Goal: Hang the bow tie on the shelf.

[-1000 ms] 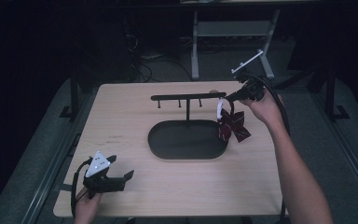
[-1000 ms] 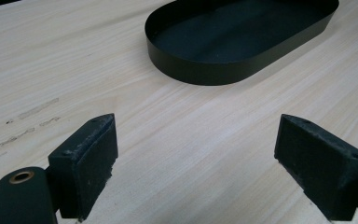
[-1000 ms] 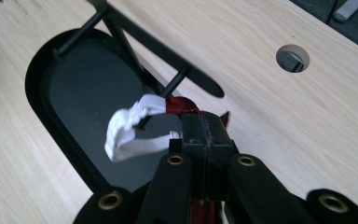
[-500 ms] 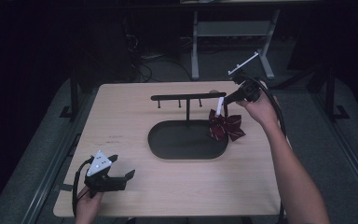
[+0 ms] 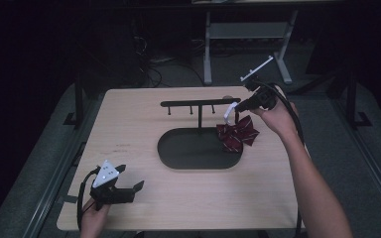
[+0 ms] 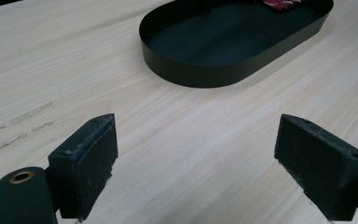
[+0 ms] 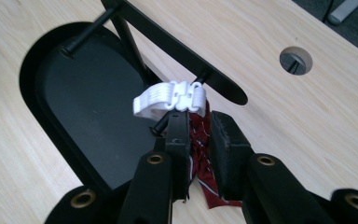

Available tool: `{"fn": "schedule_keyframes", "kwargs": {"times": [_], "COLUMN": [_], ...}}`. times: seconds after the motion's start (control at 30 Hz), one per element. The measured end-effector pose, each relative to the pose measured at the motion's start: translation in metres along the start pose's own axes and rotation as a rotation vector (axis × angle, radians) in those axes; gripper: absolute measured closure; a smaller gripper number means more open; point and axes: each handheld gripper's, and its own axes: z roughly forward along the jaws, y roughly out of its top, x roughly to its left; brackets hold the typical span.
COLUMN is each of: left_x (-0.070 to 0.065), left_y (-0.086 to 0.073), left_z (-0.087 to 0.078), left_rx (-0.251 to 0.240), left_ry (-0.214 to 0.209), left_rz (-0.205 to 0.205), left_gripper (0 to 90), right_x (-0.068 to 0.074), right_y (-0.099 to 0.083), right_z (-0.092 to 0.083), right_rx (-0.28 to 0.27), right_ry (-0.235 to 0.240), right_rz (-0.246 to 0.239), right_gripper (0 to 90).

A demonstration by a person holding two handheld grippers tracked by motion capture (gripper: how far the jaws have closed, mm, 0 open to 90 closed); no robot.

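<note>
Wooden table (image 5: 129, 129) | right tool (image 5: 235, 110) moved bow tie (image 5: 238, 133) toward rack (image 5: 199, 104)

Left gripper (image 5: 127, 180) low at near left, jaws wide apart. Right gripper (image 7: 198, 135) raised far right, jaws clamped.

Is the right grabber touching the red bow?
Touching. In the right gripper view, the right gripper has its jaws squeezed onto the bow.
</note>
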Motion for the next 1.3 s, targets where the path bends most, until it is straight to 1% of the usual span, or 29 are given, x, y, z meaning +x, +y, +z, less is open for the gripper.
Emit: {"fn": "schedule_keyframes", "kwargs": {"times": [0.1, 0.23, 0.33, 0.47, 0.67, 0.8, 0.87, 1.3], "left_x": [0.0, 0.0, 0.0, 0.0, 0.0, 0.0, 0.0, 0.0], "left_y": [0.0, 0.0, -0.001, 0.0, -0.001, -0.001, -0.001, -0.001], "left_z": [-0.001, -0.001, -0.001, -0.002, -0.002, -0.002, -0.002, -0.001], "left_rx": [-0.004, -0.007, -0.006, 0.001, 0.004, 0.001, 0.001, 0.004], "left_ry": [-0.001, 0.001, 0.002, 0.002, 0.003, 0.004, 0.004, 0.004], "left_rz": [0.003, 0.0, -0.002, 0.006, 0.006, 0.001, 0.0, 0.002], "left_gripper": [13.0, 13.0, 13.0, 13.0, 13.0, 13.0, 13.0, 13.0], "right_x": [0.001, 0.0, -0.001, -0.004, -0.009, -0.012, -0.013, -0.017], "right_y": [0.0, -0.002, -0.005, -0.01, -0.02, -0.025, -0.027, -0.038], "right_z": [-0.002, -0.001, -0.001, 0.0, 0.001, 0.001, 0.001, 0.008], "right_rx": [0.001, 0.005, -0.001, 0.0, 0.003, -0.001, 0.007, 0.014], "right_ry": [-0.004, 0.005, 0.016, 0.034, 0.054, 0.057, 0.058, 0.074], "right_rz": [-0.008, -0.004, -0.008, 0.002, 0.019, 0.024, 0.033, 0.042], "right_gripper": [77.3, 76.2, 75.0, 73.5, 71.4, 70.0, 69.3, 64.3]}}
